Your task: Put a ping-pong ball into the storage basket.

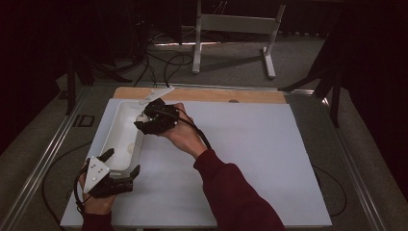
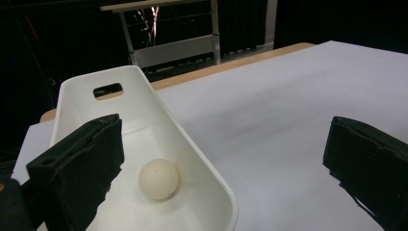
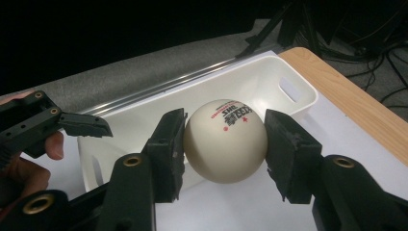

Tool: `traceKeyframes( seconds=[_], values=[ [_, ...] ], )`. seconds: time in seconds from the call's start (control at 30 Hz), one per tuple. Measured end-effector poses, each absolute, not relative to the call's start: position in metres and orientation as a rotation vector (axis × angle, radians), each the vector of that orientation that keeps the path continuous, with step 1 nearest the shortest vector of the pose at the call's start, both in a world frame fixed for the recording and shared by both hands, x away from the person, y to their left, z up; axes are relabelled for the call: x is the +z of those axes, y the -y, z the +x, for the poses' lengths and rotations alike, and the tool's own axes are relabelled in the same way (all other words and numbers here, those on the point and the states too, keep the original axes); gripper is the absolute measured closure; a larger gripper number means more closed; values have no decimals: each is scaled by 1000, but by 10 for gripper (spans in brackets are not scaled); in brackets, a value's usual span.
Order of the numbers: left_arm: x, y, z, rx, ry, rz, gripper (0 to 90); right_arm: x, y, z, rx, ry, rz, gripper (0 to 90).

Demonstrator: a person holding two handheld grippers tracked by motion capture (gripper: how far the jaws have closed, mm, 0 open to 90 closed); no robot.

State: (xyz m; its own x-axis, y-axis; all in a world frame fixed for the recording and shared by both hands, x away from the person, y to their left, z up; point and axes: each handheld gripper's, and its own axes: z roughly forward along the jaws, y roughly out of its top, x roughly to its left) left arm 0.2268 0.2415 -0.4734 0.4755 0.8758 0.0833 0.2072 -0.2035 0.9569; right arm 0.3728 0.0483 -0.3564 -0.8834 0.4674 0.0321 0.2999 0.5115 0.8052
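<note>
The right tool point(image 3: 225, 144) pinches a white table-tennis ball point(image 3: 225, 140) between its two black jaws, the pads pressed against the ball's left and right flanks so that the ball sits squarely between them with its red and black printed mark turned upward toward the camera. Just beyond and below the held ball lies a white plastic bin point(image 3: 250, 79), long and narrow, with a slot handle cut into its far end wall; in the high view the right tool point(image 1: 144, 118) hangs above the far half of that bin point(image 1: 120, 120), the hand reaching in from the near right. The left tool point(image 2: 223, 163) has its jaws spread wide apart with nothing between the pads: its left jaw stands over the near end of the bin point(image 2: 211, 173), its right jaw stands over the bare white tabletop point(image 2: 288, 106), and the bin's near right wall runs up between them. Ahead of the left jaw, on the bin's floor, rests a second white ball point(image 2: 159, 179), just beside the jaw's pad but apart from it. In the high view the left tool point(image 1: 120, 163) sits at the near end of the bin, with the grey three-cornered plate on top and the hand gripping it from below, well apart from the right tool further up the bin.
</note>
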Motion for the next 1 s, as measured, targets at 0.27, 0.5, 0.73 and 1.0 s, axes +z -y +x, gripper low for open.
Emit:
traceKeyframes(
  seconds=[0.27,0.5,0.73,1.0],
  values=[
    [-473,-241,227,810,-936,1693,12,-358,-53,371,1317,-2566,656,507],
    [-473,-241,227,810,-935,1695,12,-358,-58,369,1321,-2568,654,507],
    [-473,-240,227,808,-934,1695,12,-359,-61,368,1325,-2571,651,507],
    [-473,-240,227,808,-933,1695,13,-361,-66,368,1336,-2579,649,507]
  ],
)
